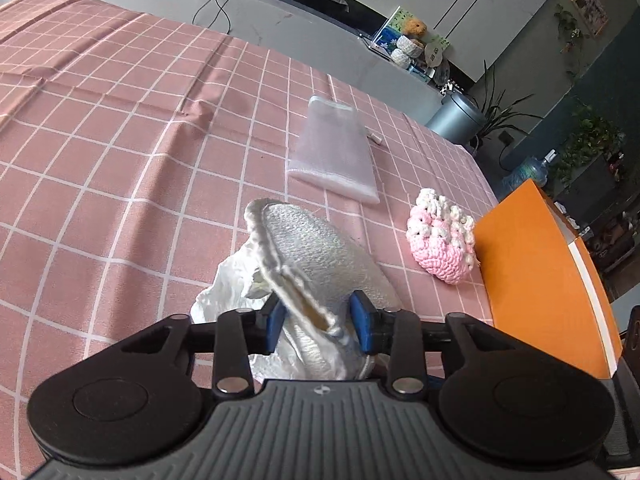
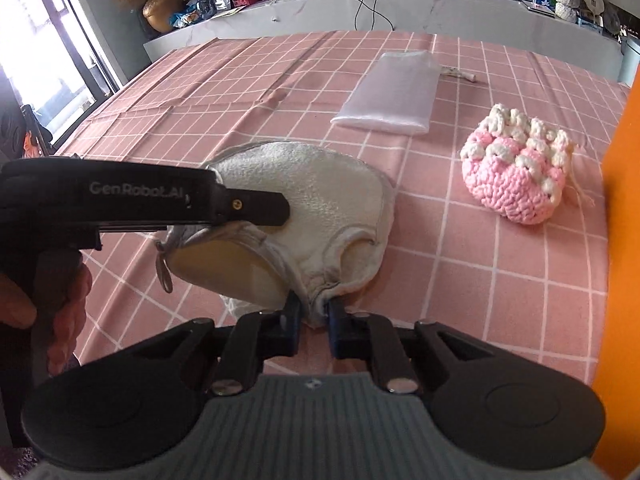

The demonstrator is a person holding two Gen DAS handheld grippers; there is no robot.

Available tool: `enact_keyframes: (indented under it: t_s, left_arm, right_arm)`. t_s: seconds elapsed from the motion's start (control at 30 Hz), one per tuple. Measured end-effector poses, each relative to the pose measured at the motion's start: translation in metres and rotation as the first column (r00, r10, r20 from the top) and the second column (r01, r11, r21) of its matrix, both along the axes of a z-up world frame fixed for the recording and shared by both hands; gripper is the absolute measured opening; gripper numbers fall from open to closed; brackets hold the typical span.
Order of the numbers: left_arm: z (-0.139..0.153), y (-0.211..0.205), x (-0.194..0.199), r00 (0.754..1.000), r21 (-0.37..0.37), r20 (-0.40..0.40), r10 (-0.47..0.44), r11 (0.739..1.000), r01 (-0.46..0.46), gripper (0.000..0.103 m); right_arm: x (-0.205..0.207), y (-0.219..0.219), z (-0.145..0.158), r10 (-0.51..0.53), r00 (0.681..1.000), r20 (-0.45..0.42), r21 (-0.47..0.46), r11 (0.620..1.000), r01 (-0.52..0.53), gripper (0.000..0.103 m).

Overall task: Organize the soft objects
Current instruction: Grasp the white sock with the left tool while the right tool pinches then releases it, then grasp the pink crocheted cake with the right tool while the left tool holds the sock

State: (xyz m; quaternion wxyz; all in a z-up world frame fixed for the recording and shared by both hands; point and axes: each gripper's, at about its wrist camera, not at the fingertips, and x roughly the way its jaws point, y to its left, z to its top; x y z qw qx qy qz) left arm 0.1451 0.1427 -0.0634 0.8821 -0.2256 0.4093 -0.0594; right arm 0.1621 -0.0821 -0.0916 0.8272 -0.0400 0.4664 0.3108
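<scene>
Slipper, cream terry cloth, lies on the pink checked tablecloth; we take it as our landmark. Sole faces the right wrist camera, upper faces away.

Left gripper: blue pads either side of the slipper's rim, jaws narrow. We cannot tell whether the pads press or only flank the cloth. In the right wrist view its black finger reaches across the slipper's upper from the left.

Right gripper: jaws close together on a bunched fold at the slipper's near edge. It appears pinched, so we read this as a hold.

Crumpled white material lies under the slipper on its left side; what it is we cannot say.

Beyond the slipper: flat clear plastic bag, well apart. Right of the slipper: pink-and-white crochet pouch, near but not touching. Further right again, orange box, just beside the pouch.

Relation that matters: the slipper's long axis runs away from both tongs, leaning left as it recedes. Both hands are at its near end, left at the rim, right at the lower fold. Our judgement: the next move is a two-handed lift or fold, and the slipper may sag if the left pads are not gripping.
</scene>
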Motion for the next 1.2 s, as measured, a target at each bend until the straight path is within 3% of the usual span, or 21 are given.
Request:
enact_keyframes:
  t_s: [0.13, 0.27, 0.4, 0.47, 0.63, 0.8, 0.87, 1.07, 1.2]
  left_arm:
    - [0.012, -0.011, -0.007, 0.997, 0.073, 0.069, -0.038, 0.997, 0.033, 0.014]
    - [0.028, -0.01, -0.01, 0.992, 0.086, 0.106, -0.065, 0.995, 0.056, 0.01]
    - [0.044, -0.004, -0.007, 0.988, 0.069, 0.138, -0.076, 0.995, 0.067, 0.01]
    - [0.051, -0.003, -0.002, 0.985, 0.053, 0.155, -0.08, 0.996, 0.073, 0.01]
    - [0.066, -0.007, 0.016, 0.974, 0.096, 0.21, -0.09, 0.993, 0.071, 0.01]
    - [0.063, -0.001, 0.04, 0.975, 0.136, 0.212, -0.065, 0.99, 0.036, 0.008]
    - [0.058, 0.001, 0.048, 0.978, 0.178, 0.206, -0.043, 0.984, 0.006, 0.007]
    - [0.047, 0.006, 0.055, 0.98, 0.157, 0.195, -0.042, 0.988, 0.011, 0.007]
    - [0.041, 0.002, 0.056, 0.982, 0.16, 0.182, -0.043, 0.987, 0.013, 0.007]
  right_arm:
    - [0.0, -0.003, 0.004, 0.011, 1.0, 0.005, -0.006, 1.0, -0.011, 0.013]
    - [-0.002, -0.013, 0.022, 0.027, 0.999, 0.042, -0.01, 1.0, -0.026, 0.035]
    - [0.008, -0.028, 0.047, 0.033, 0.997, 0.074, -0.002, 0.999, -0.033, 0.048]
    - [0.021, -0.034, 0.058, 0.006, 0.997, 0.083, -0.011, 1.0, -0.005, 0.065]
    - [0.057, -0.029, 0.075, -0.002, 0.991, 0.136, -0.064, 0.998, 0.011, 0.073]
    - [0.085, -0.03, 0.078, -0.049, 0.994, 0.096, -0.032, 0.998, 0.052, 0.079]
    - [0.091, -0.033, 0.073, -0.102, 0.99, 0.1, -0.066, 0.992, 0.109, 0.079]
    - [0.121, -0.037, 0.044, -0.269, 0.961, 0.066, -0.176, 0.945, 0.277, 0.082]
    - [0.135, -0.032, 0.03, -0.329, 0.943, 0.046, -0.193, 0.924, 0.331, 0.086]
